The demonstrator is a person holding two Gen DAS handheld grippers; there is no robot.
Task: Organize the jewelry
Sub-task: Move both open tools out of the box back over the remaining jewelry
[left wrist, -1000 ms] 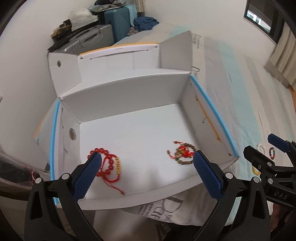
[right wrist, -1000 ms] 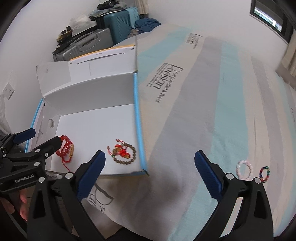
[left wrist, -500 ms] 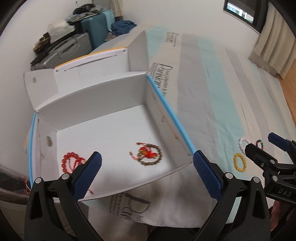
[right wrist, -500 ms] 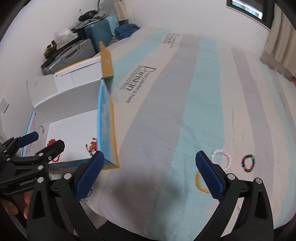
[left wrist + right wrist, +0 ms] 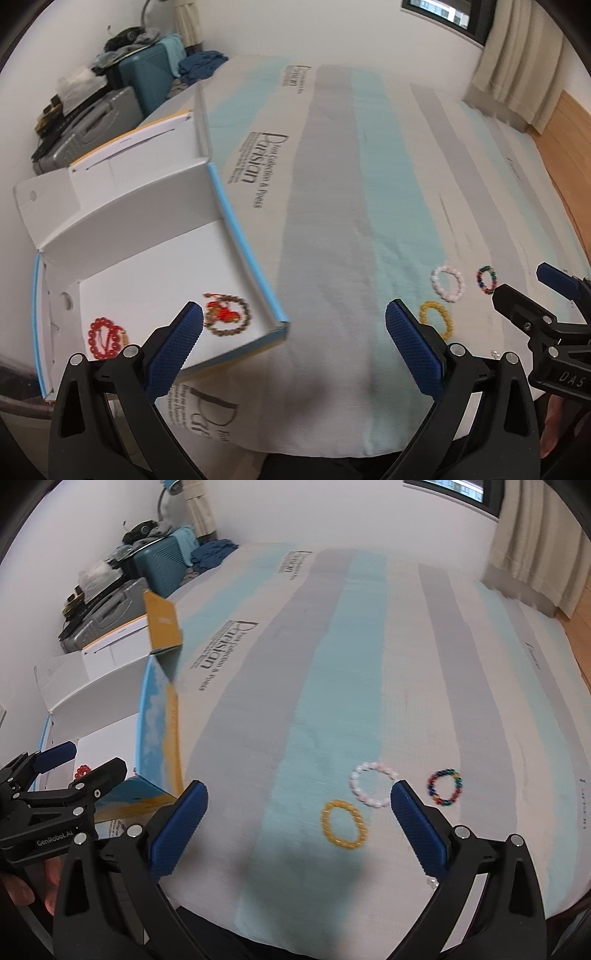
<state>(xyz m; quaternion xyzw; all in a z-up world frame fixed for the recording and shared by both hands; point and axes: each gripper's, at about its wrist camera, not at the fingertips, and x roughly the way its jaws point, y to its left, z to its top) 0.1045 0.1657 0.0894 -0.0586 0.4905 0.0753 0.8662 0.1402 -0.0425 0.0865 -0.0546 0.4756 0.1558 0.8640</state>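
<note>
On striped bedsheet [image 5: 332, 664], three bead bracelets [image 5: 343, 824]

A bed [image 5: 332, 672] fills the room's middle, its cover striped in pale blue, grey and cream with dark printed lettering. Toward its left side sits an open white cardboard box [image 5: 155, 236] with blue-edged walls and its flaps standing open. Out on the bare cover, well apart from the box, three bead bracelets lie near one another: a yellow one [image 5: 343, 824], a pale pink-and-white one [image 5: 373, 783] just beyond it, and a multicoloured one [image 5: 444, 787] off to the right.
</note>
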